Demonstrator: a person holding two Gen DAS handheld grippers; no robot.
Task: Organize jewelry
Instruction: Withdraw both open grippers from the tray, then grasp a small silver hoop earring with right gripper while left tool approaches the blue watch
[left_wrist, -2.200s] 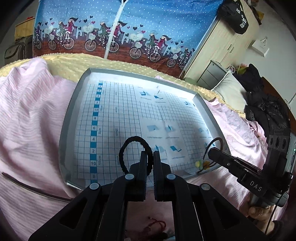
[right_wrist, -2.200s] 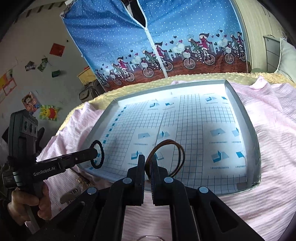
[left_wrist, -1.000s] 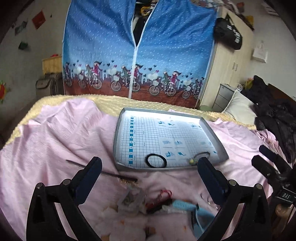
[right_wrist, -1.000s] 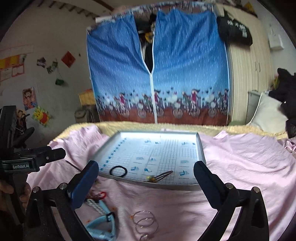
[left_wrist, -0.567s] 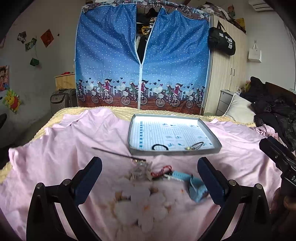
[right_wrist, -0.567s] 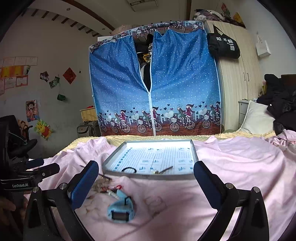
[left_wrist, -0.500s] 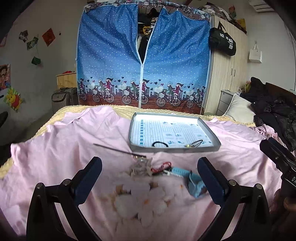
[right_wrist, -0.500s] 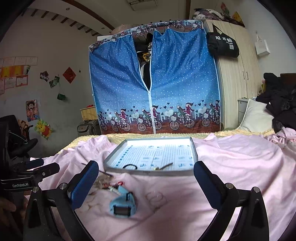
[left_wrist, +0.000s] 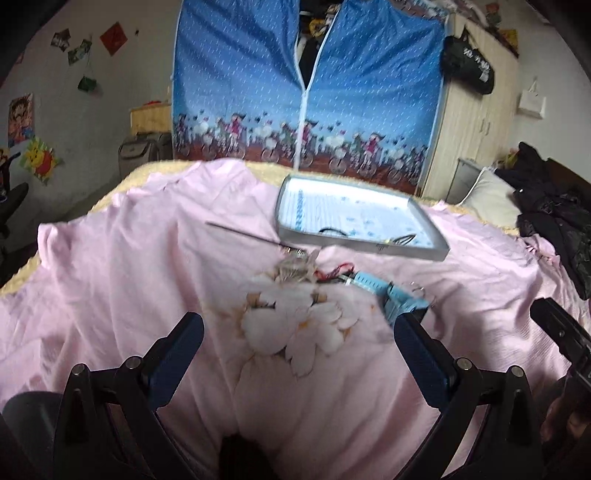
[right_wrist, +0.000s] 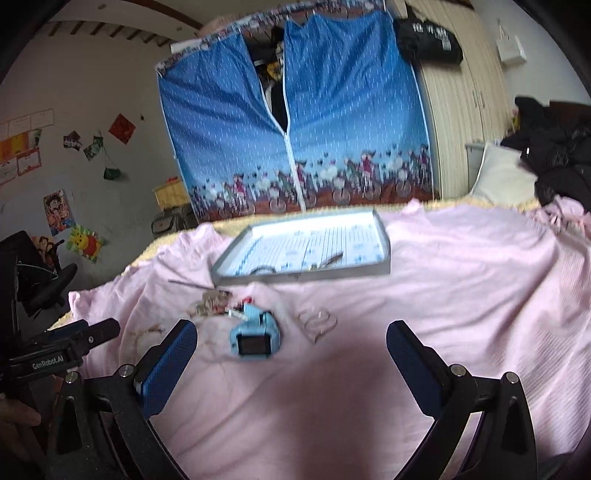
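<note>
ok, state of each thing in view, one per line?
left claw: open, empty
right claw: open, empty
tray: flat on the bed, holds two bracelets
black bracelet: lying in tray
brown bracelet: lying in tray
blue watch: on sheet, outside tray
clear rings: on sheet, outside tray
wardrobe cover: zip partly open

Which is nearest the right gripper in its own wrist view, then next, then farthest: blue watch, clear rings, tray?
1. Blue watch, just ahead of the right gripper, slightly left.
2. Clear rings, a little beyond, centre.
3. Tray, farthest, toward the bed's far edge.
</note>
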